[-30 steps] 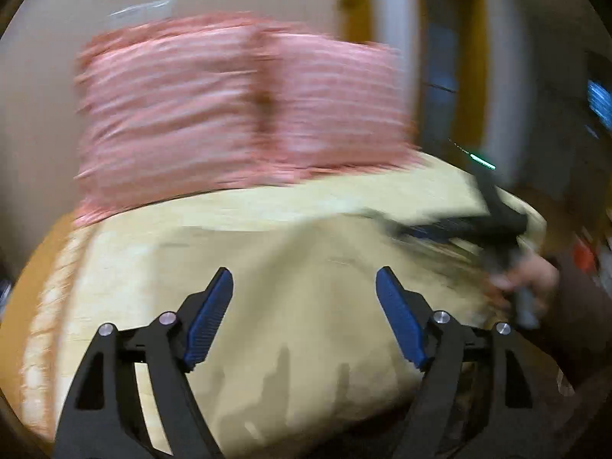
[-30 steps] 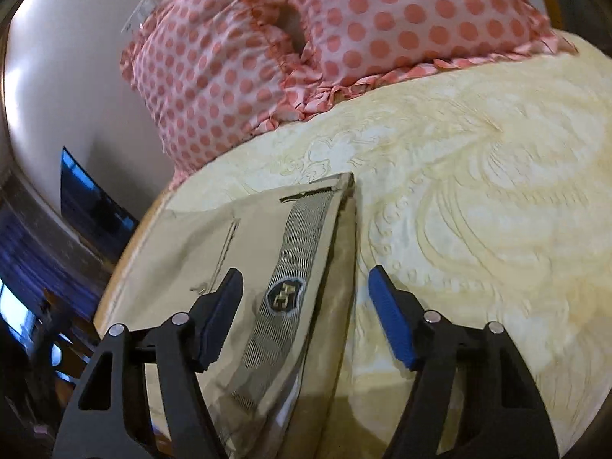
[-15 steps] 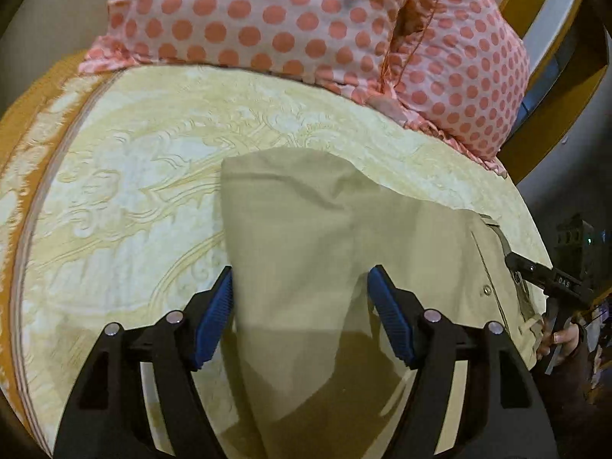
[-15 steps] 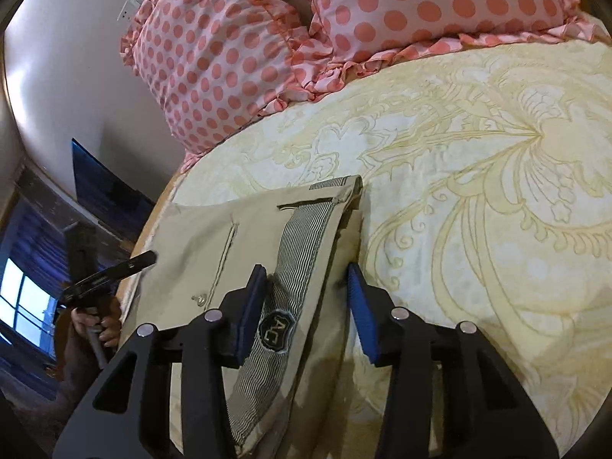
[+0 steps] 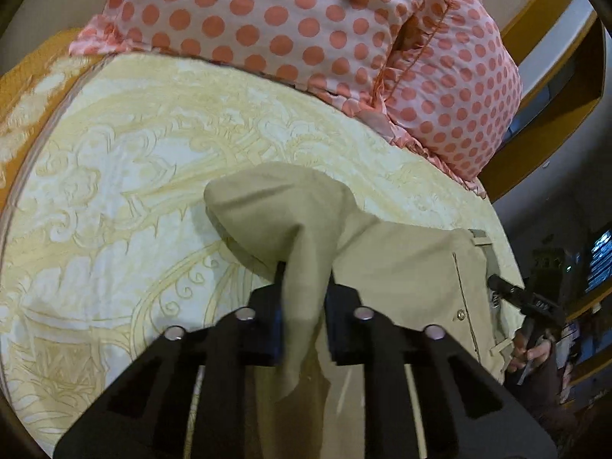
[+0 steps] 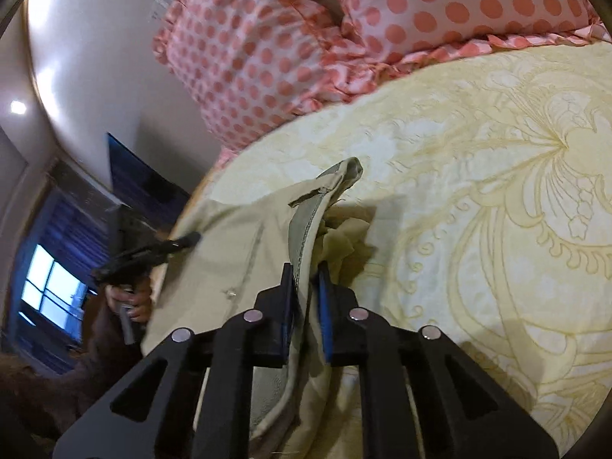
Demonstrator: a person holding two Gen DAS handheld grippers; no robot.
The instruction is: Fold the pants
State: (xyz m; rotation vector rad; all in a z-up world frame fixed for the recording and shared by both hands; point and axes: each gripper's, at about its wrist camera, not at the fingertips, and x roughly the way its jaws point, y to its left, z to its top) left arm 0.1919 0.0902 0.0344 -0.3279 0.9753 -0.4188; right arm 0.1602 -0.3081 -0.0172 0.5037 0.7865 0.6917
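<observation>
Khaki pants (image 5: pixel 401 267) lie on a yellow-patterned bedspread (image 5: pixel 114 199), w/ two pink polka-dot pillows (image 5: pixel 290 19) at the far end of the bed.

Left gripper (image 5: pixel 304 279): jaws narrow, clamped on a bunch of the pants' fabric. The pinched cloth runs down between the fingers & rises ahead of them into a lifted hump, so that part is off the bedspread, directly in front of the claw. Rest of the pants spreads flat to the right of it, toward the bed edge, where a pocket seam & a button show.

Right gripper (image 6: pixel 306 279): jaws also narrow, closed on the waistband (image 6: pixel 306 225) end of the pants. Striped inner band stands up on edge between the blue pads (image 6: pixel 323 306), curving away from the claw to a raised corner ahead. Crumpled lining sits just right of the band. Flat khaki panel w/ pocket seam lies to the left of this claw.

Each wrist view catches the other gripper at the frame's side: right gripper (image 5: pixel 528 298) over the waistband edge, left gripper (image 6: pixel 145 256) at the near bed edge, each w/ a hand on its handle.
</observation>
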